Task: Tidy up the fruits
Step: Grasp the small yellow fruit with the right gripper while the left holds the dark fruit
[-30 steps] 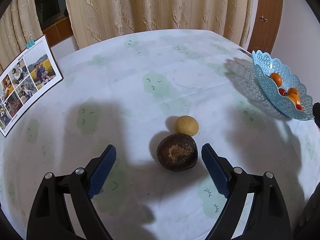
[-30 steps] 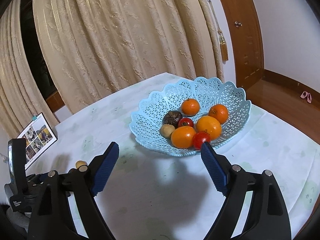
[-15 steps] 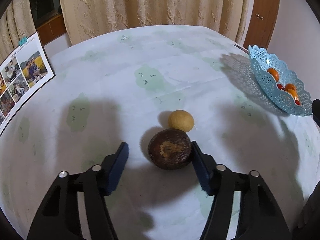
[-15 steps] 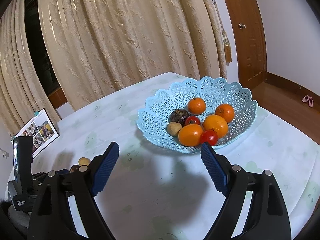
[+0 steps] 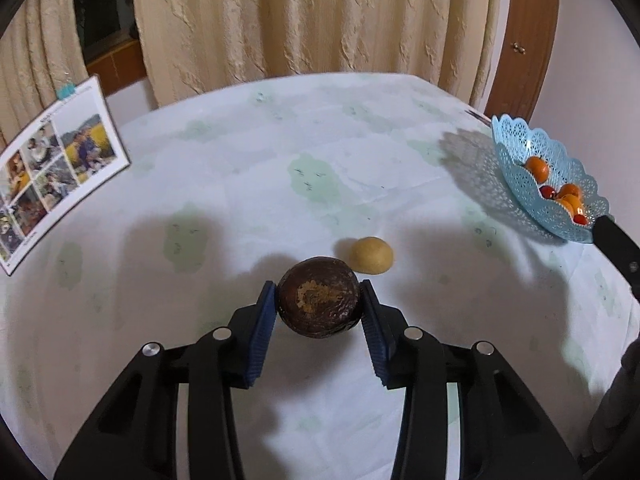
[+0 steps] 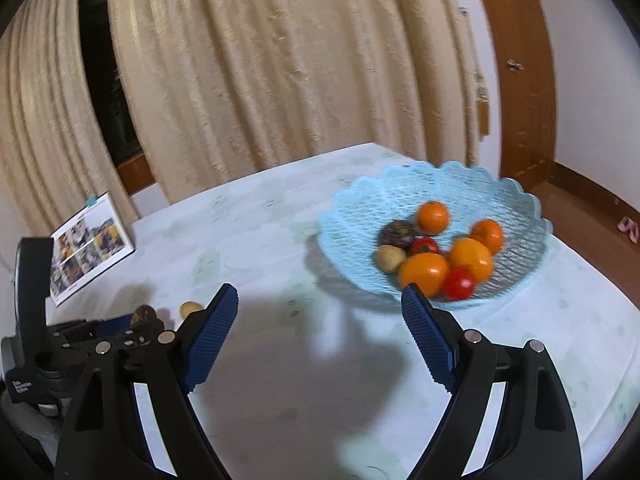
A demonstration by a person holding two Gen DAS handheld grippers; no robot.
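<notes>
A dark brown round fruit (image 5: 319, 298) sits between the blue pads of my left gripper (image 5: 319, 300), whose jaws are closing and press on both its sides. Just beyond it on the tablecloth lies a small yellow fruit (image 5: 371, 255). The light blue lattice basket (image 6: 516, 200) holds oranges, red tomatoes, a dark fruit and a small yellow one; it stands at the far right in the left wrist view (image 5: 516, 164). My right gripper (image 6: 320, 308) hovers open over the table, short of the basket, with nothing between its fingers. The dark fruit (image 6: 145, 316) and yellow fruit (image 6: 189, 308) show at its lower left.
A photo calendar (image 5: 52, 168) stands at the table's left edge. Cream curtains hang behind the round table (image 5: 248, 184), and a wooden door frame rises at the right. The right gripper's finger (image 5: 616, 240) pokes into the left wrist view near the basket.
The left gripper's jaws have closed from wide apart onto the dark brown fruit. The right wrist view has swung left, so the basket now sits further right.
</notes>
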